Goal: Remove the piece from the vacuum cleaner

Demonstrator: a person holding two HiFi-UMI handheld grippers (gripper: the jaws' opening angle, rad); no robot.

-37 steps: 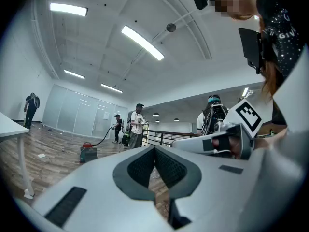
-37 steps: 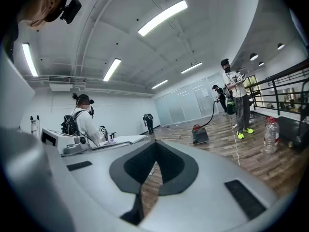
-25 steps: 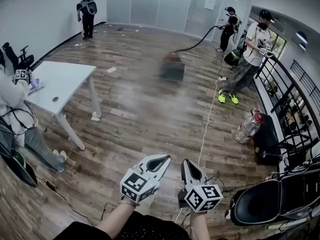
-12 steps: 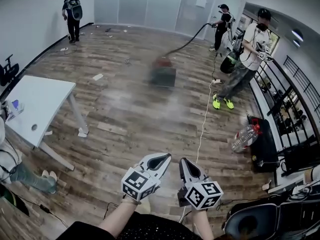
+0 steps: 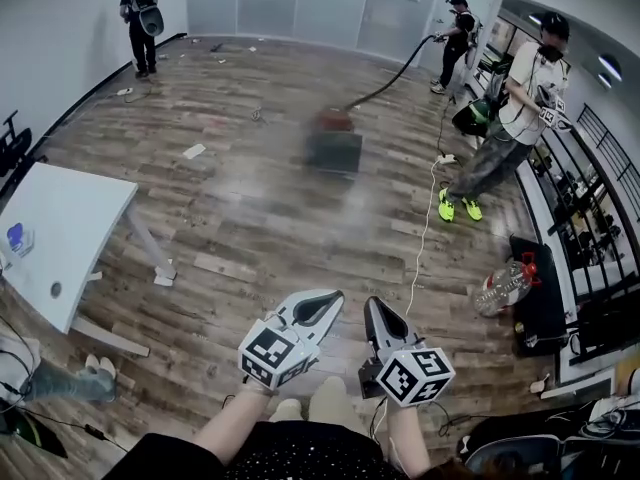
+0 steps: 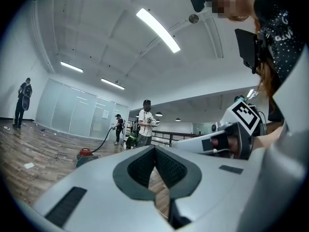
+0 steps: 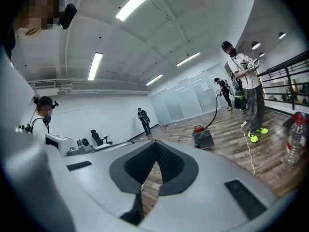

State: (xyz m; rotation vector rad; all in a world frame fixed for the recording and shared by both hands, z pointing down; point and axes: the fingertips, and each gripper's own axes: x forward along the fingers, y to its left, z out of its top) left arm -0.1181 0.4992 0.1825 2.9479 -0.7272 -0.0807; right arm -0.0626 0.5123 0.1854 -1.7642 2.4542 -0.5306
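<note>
Both tools are fully closed with nothing between their jaws: the left hand-held gripper (image 5: 322, 306) and the right hand-held gripper (image 5: 376, 313) sit side by side, well short of the vacuum (image 5: 333, 146).

The task looks unstarted, so this is the approach (a reading, not a thing seen). The vacuum, a dark box with a red top, stands on the floor out in the middle of the room. It is too blurred to tell which piece must come off. A black hose (image 5: 395, 78) rises from it toward the far right and is one candidate. The next move calls for walking up to the vacuum, opening a gripper and closing it on the piece, probably with the other one steadying the body.

Wood-plank floor (image 5: 250, 218) fills the room, and glass panels (image 5: 290, 8) close it off behind the vacuum. A white counter (image 5: 60, 238) stands well to the vacuum's left and a dark railing (image 5: 590, 198) well to its right. One person (image 5: 510, 108) stands to the right of the vacuum, another (image 5: 459, 28) behind it at the hose's far end, and a third (image 5: 140, 23) far off to its left by the wall. A white cable (image 5: 425, 228) trails across the floor from the vacuum's right toward the grippers. A plastic bottle (image 5: 505, 283) lies beyond the cable, and paper scraps (image 5: 194, 151) dot the floor to the vacuum's left.
</note>
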